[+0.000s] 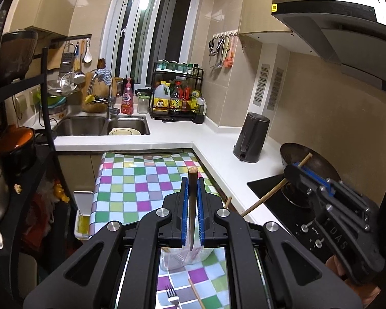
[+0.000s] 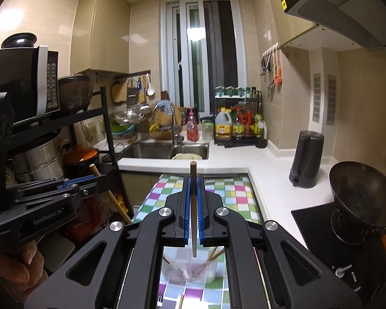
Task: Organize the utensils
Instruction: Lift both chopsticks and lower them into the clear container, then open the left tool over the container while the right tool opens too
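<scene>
My left gripper [image 1: 192,182] is shut on a wooden chopstick [image 1: 192,206] held upright over a clear plastic container [image 1: 177,258] on the checkered table. My right gripper [image 2: 193,182] is shut on another wooden chopstick [image 2: 193,221], its tip just above the clear container [image 2: 190,270], which holds several chopsticks. In the left wrist view the right gripper [image 1: 296,170] appears at the right with its chopstick [image 1: 272,193]. In the right wrist view the left gripper [image 2: 100,180] appears at the left with its chopstick [image 2: 110,195]. A fork [image 1: 172,296] and a loose chopstick [image 1: 196,294] lie on the table.
The table has a checkered cloth [image 1: 131,185]. A white L-shaped counter [image 1: 218,154] carries a dark kettle [image 1: 251,137], a wok [image 1: 308,164] on a black hob, a double sink [image 1: 103,126] and a bottle rack [image 1: 177,95]. A black shelf unit [image 2: 64,139] stands left.
</scene>
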A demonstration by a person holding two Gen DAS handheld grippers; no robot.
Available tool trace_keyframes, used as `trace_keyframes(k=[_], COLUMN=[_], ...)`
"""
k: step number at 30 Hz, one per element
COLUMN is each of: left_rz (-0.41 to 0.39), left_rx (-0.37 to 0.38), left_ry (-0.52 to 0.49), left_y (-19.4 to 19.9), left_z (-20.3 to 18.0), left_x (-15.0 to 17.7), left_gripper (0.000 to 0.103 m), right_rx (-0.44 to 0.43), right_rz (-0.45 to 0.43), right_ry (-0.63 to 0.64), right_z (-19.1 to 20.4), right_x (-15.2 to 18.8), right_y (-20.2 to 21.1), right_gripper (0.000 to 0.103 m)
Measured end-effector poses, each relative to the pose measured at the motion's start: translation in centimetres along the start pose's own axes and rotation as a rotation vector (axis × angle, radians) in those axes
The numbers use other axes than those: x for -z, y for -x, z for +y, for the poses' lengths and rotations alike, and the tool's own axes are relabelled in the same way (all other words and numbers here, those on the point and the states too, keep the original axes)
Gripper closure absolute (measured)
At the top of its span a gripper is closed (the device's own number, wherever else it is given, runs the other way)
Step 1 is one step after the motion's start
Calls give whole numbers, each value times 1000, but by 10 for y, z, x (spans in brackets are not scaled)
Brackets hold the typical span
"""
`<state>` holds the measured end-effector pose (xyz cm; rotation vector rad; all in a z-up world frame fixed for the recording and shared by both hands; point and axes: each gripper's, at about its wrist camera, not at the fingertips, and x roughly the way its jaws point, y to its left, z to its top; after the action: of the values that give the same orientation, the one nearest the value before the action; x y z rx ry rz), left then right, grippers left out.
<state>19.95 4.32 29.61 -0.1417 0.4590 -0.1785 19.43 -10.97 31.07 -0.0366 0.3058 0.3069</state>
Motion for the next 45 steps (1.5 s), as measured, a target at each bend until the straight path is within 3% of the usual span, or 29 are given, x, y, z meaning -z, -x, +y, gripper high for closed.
trace_keyframes(k=[4, 13, 23, 27, 30, 37, 45], left_rz=[13, 132, 164, 111, 73, -44, -48], left_rx=[-25, -53, -63, -48, -55, -71, -103], left_ry=[-6, -13, -6, 9, 9, 5, -3], left_y=[-26, -94, -117, -106, -90, -28, 9], left_z=[1, 14, 14, 11, 6, -1, -1], left_x=[5, 40, 58, 61, 62, 73, 122], left_gripper=[96, 96, 95, 76, 75, 75, 75], right_rx=[10, 15, -1, 2, 32, 40, 58], right_rz=[23, 93, 157, 181, 148, 63, -17], right_ry=[-26, -42, -45, -52, -35, -19, -35], right_z=[-8, -23, -27, -26, -24, -17, -11], right_x=[15, 46, 62, 64, 61, 61, 95], right_y=[-26, -71, -88, -83, -66, -14, 43], right_gripper=[98, 98, 96, 86, 72, 71, 69])
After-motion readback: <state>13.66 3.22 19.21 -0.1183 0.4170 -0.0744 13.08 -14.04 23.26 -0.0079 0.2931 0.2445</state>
